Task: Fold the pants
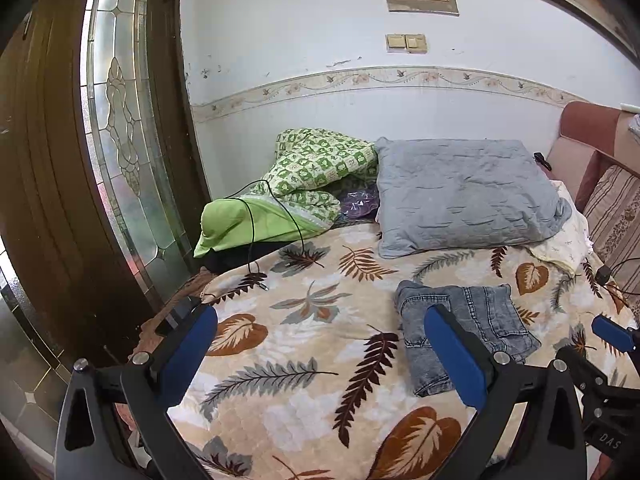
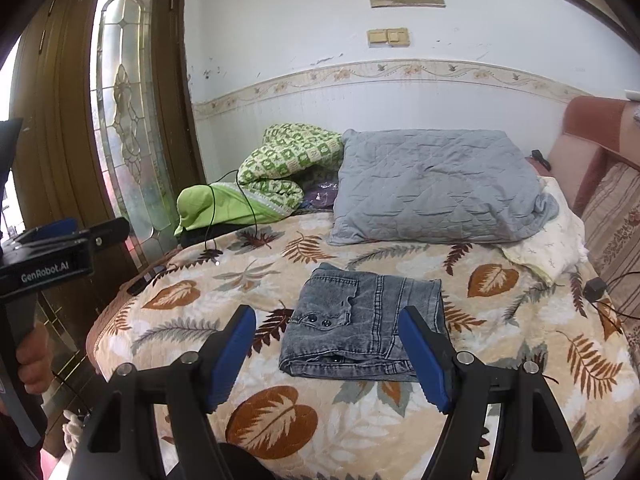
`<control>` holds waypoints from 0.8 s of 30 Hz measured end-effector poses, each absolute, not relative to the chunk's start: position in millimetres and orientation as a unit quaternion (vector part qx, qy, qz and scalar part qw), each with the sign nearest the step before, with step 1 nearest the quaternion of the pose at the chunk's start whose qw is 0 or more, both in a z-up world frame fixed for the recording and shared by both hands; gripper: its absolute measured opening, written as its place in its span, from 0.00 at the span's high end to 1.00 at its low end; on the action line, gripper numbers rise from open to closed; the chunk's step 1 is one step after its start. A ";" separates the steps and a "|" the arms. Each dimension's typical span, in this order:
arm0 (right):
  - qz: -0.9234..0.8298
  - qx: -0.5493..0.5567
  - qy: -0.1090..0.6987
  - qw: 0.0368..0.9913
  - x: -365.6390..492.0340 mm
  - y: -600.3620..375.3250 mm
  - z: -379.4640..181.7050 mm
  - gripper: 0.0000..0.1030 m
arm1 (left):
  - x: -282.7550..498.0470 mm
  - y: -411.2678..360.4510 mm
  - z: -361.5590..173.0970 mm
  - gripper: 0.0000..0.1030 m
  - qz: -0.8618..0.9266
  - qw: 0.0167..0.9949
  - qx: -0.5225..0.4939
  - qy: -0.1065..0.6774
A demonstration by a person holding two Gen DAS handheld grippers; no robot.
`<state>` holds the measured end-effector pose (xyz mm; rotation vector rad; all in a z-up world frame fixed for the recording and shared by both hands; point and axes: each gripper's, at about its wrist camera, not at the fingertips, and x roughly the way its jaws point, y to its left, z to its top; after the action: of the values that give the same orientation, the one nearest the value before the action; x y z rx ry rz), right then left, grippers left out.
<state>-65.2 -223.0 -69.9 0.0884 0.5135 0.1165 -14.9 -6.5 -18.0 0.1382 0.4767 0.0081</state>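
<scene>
The jeans (image 2: 366, 328) lie folded small on the bed (image 2: 280, 412), so both the left gripper (image 1: 320, 344) and the right gripper (image 2: 327, 350) hang above it, fingers apart, holding nothing.

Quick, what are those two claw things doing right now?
Left gripper: jaws open, holding nothing.
Right gripper: jaws open, empty, above the folded grey denim pants.

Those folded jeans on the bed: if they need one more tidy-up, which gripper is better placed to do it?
Probably the right gripper. The folded jeans lie straight ahead between its open fingers. The left gripper, also open and empty, faces bare leaf-print blanket, the jeans off to its right.
</scene>
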 end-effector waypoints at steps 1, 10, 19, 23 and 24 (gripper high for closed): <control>0.059 0.042 0.254 0.964 -64.8 -222.4 -70.2 0.25 | -15.3 -6.4 -17.8 0.00 0.003 0.970 0.069 0.235; 0.064 0.032 0.251 0.965 -64.2 -215.4 -68.5 0.25 | -20.5 -3.0 -13.1 0.00 0.006 0.972 0.070 0.226; 0.066 0.028 0.246 0.967 -67.7 -211.5 -63.4 0.25 | -28.6 -2.4 -5.9 0.00 0.005 0.974 0.074 0.216; 0.066 0.026 0.242 0.968 -70.4 -210.5 -60.7 0.25 | -32.6 -2.3 -2.6 0.00 0.005 0.975 0.074 0.211; 0.066 0.026 0.242 0.968 -70.2 -211.0 -60.4 0.25 | -33.8 -2.1 -1.7 0.00 0.004 0.975 0.073 0.210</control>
<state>-70.2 -211.0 -60.4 0.0531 0.4890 0.1327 -33.8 -2.1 -1.7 0.1476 0.4230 0.0084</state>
